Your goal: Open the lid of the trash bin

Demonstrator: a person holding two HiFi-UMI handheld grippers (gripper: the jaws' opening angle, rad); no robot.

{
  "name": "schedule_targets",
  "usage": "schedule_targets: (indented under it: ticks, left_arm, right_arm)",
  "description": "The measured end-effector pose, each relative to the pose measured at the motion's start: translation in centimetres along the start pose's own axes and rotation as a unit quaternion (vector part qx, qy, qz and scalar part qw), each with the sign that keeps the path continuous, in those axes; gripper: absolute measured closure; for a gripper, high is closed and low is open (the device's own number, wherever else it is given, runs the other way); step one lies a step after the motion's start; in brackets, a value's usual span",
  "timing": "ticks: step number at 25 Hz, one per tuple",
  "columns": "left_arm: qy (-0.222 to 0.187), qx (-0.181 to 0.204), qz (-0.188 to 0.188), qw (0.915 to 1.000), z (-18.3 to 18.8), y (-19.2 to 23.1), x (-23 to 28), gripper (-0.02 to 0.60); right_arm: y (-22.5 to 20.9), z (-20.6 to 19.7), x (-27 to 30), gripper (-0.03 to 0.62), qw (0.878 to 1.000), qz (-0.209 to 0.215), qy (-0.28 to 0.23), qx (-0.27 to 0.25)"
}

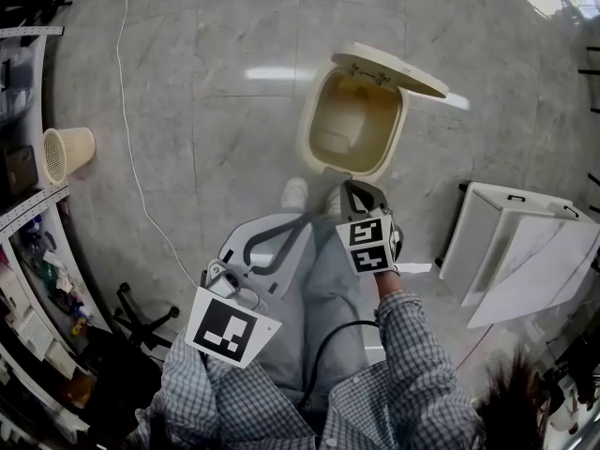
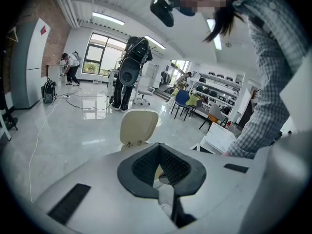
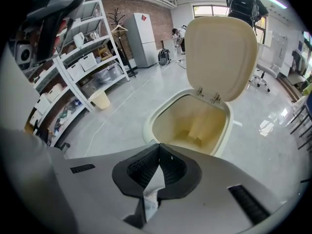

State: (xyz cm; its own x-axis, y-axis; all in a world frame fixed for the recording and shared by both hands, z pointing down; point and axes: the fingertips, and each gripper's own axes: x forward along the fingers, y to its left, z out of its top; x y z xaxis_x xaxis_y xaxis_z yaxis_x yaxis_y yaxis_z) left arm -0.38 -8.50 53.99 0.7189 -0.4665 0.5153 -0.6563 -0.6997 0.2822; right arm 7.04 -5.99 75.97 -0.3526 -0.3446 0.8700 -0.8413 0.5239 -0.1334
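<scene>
The cream trash bin [image 1: 309, 131] stands on the grey floor with its lid [image 1: 389, 68] tipped up and back, so the bare inside shows. My right gripper [image 1: 352, 189] is shut on nothing, its tips just short of the bin's near rim. In the right gripper view the open bin [image 3: 161, 116] and raised lid [image 3: 222, 43] fill the space beyond the shut right gripper [image 3: 159, 148]. My left gripper [image 1: 304, 221] is also shut and holds nothing, lower left of the bin. The left gripper view shows the lid [image 2: 139, 126] above the shut left gripper [image 2: 159, 146].
A white shoe [image 1: 294, 193] rests at the bin's front base. A white cabinet [image 1: 520, 251] lies at the right. A beige wastebasket [image 1: 67, 151] and shelves [image 1: 28, 251] are at the left; a thin white cable [image 1: 141, 195] runs over the floor.
</scene>
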Motion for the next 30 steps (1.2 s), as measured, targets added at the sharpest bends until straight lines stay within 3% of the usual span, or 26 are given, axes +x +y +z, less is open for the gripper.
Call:
schedule_targets:
  ticks: [8,14,30]
  left_arm:
    - [-0.012,0.013,-0.002,0.9998,2.0,-0.8,-0.4,0.577]
    - [-0.012,-0.007,0.008,0.9999,3.2,-1.3,-0.8,0.577]
    - [-0.057,0.006,0.042,0.9975,12.6,-0.7,-4.7,0.577]
  right_arm:
    - [-1.4,2.5,-3.3,0.576,0.999,-0.013,-0.036,0.012]
    - [-2.3,4.4,-6.4,0.576,0.998,-0.022,-0.065,0.014]
    - [-2.5,11.1,-17.2,0.576,0.989,-0.04,-0.139,0.035]
